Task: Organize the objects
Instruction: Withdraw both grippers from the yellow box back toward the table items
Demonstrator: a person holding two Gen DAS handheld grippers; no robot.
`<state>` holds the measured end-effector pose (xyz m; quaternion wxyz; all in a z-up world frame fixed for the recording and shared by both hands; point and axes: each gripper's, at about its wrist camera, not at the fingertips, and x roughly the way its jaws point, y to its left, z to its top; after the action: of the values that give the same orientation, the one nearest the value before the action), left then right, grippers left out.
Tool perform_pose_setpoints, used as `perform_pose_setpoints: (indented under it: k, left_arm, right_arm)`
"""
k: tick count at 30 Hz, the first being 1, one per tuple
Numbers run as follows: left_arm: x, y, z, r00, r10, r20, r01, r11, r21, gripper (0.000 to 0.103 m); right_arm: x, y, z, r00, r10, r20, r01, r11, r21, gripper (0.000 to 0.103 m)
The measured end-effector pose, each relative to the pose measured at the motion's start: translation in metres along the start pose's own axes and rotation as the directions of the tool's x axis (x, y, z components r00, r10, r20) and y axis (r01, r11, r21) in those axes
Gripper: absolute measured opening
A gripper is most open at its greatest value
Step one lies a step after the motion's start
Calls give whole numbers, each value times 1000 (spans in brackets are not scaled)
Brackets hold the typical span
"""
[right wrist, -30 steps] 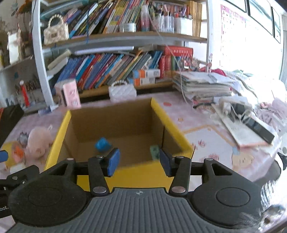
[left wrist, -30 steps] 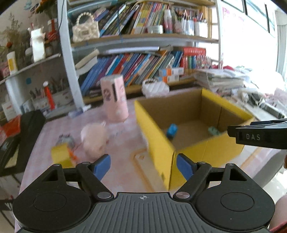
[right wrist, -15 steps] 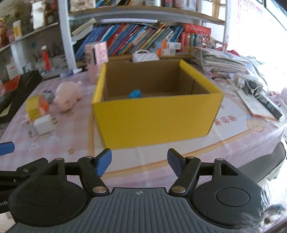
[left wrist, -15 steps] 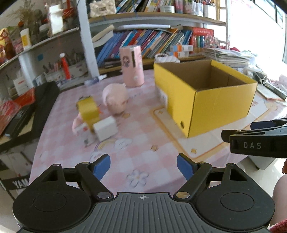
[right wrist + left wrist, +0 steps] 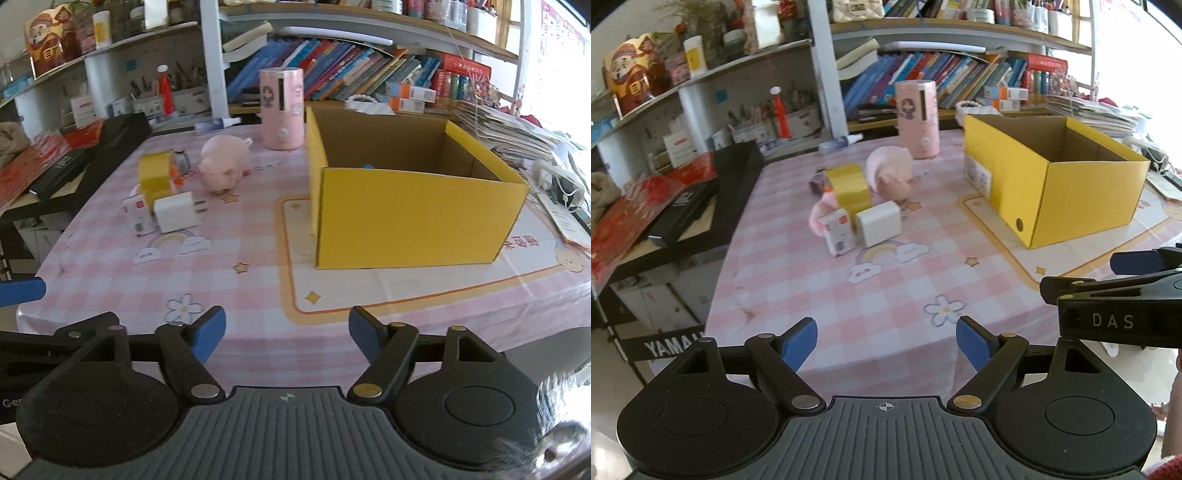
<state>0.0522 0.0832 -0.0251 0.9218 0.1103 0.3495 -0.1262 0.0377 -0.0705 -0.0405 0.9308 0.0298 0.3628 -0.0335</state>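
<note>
An open yellow cardboard box [image 5: 1067,192] [image 5: 410,218] stands on the pink checked tablecloth; a blue item barely shows over its rim [image 5: 367,166]. Left of it lie a pink pig toy [image 5: 890,175] [image 5: 223,162], a yellow tape roll [image 5: 847,186] [image 5: 155,179], a white charger block [image 5: 879,223] [image 5: 175,214], and a small white-and-red carton [image 5: 838,232] [image 5: 138,214]. My left gripper [image 5: 886,341] is open and empty over the table's near edge. My right gripper [image 5: 286,330] is open and empty, also at the near edge, in front of the box.
A tall pink cylinder [image 5: 918,118] [image 5: 281,109] stands behind the pig. Bookshelves [image 5: 369,77] line the back. A black case and red packets [image 5: 683,195] lie at the left. Papers and cables [image 5: 554,177] crowd the right edge.
Both grippers have pulled back from over the box to the table's near edge. The right gripper's jaws have opened wider. The loose objects have not moved.
</note>
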Motion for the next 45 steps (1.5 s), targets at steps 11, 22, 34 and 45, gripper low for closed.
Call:
perform_pose_setpoints:
  k: [11, 22, 34, 45]
  left_arm:
    - [-14, 24, -6, 999, 38, 26, -36, 998, -51, 88]
    - [-17, 39, -5, 998, 36, 57, -31, 996, -83, 89]
    - [-15, 50, -1, 996, 27, 81, -20, 996, -86, 89]
    - [-8, 57, 0, 998, 6, 64, 1, 994, -110, 89]
  right_arm:
    - [-5, 31, 2, 999, 38, 10, -37, 997, -65, 80]
    - [-10, 44, 9, 999, 37, 32, -33, 995, -98, 82]
    - [-10, 52, 15, 997, 46, 55, -41, 996, -80, 82]
    - [-5, 57, 18, 999, 32, 27, -30, 995, -91, 84]
